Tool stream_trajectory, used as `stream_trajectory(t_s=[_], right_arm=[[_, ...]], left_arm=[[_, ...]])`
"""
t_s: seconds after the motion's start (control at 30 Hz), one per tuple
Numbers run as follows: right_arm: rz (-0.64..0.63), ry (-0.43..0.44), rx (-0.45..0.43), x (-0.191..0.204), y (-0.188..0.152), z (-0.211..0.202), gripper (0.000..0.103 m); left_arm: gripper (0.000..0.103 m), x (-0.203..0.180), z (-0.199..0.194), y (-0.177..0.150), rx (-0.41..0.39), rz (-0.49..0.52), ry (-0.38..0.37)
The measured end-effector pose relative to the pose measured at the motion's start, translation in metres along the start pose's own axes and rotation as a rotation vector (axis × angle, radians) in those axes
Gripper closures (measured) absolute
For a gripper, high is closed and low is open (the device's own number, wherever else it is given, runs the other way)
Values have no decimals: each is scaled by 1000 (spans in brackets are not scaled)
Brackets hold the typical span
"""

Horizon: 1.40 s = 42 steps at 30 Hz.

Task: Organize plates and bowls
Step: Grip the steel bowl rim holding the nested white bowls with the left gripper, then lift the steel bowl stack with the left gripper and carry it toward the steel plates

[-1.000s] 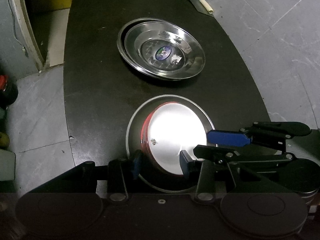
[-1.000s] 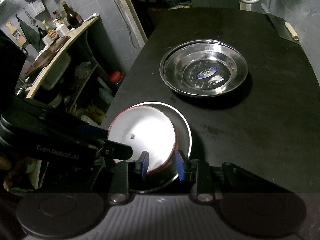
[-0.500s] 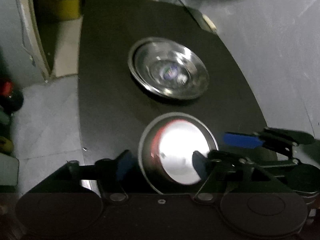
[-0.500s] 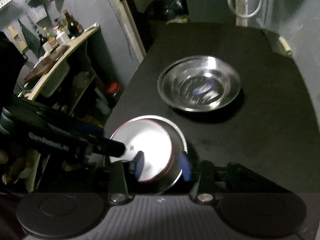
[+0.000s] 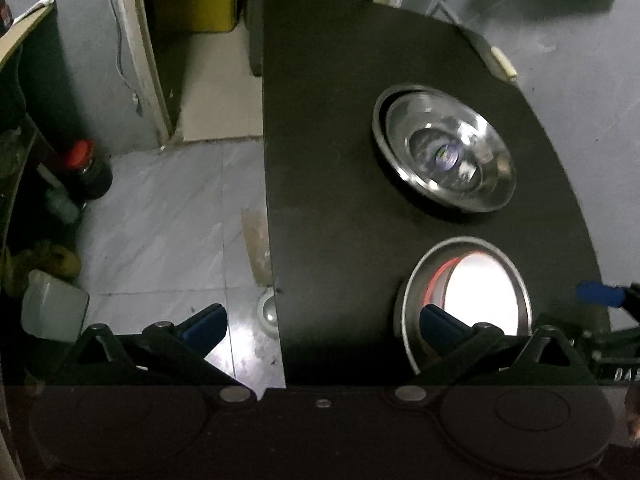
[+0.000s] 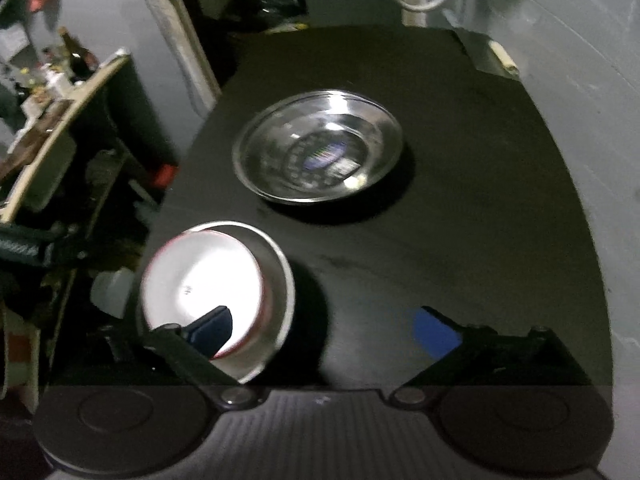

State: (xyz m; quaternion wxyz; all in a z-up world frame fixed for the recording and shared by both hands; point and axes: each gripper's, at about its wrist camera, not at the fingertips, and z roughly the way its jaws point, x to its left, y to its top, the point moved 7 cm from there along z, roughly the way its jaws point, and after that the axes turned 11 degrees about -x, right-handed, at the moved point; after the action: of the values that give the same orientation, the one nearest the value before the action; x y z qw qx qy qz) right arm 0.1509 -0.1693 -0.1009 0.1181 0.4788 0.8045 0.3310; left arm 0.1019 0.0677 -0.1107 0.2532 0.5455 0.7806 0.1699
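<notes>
Both my tongs are spread wide and gripping nothing. My left tongs hang at the left edge of the black worktop, one blue pad out over the grey tiled floor, the other in front of the near bowl stack. That stack sits at the near end of the worktop: a steel bowl with a red-rimmed bowl nested inside it, its pale inside glaring under the light. The inner one lies a little off centre, crowded to one side of the outer.

Further back on the worktop, well apart from the bowls, is the plate stack: a shiny steel plate with a small label in its middle, resting in another steel plate whose rim peeks out behind it.

My right tongs are open too, left pad showing in front of the red-rimmed bowl, right pad over bare worktop. From this side the steel bowl wraps round the red-rimmed one, and the steel plate lies beyond, blurred. I can't make out the lower plate from here.

At the far right corner of the worktop lies a knife with a pale handle. On the floor to the left, a dark jar with a red lid stands by a shelf unit.
</notes>
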Motion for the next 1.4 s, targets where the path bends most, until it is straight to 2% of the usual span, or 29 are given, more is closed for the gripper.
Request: stream_trajectory(t_s=[0.13,0.4,0.77,1.4], right_arm=[[-19,-70,37,-7,-6,5,0],[-29,-70,70,-8,-11,9,0],[-68,-49,95,-3,-12,17,0],[-81,-40,119,-1,-14,24,0]], left_arm=[[1,0,5,-8,21,5,-2],[1,-7,16,-17,43,49,38],[1,-21,25,-27,56,117,55],[1,-36,26,-23,14,297,127]])
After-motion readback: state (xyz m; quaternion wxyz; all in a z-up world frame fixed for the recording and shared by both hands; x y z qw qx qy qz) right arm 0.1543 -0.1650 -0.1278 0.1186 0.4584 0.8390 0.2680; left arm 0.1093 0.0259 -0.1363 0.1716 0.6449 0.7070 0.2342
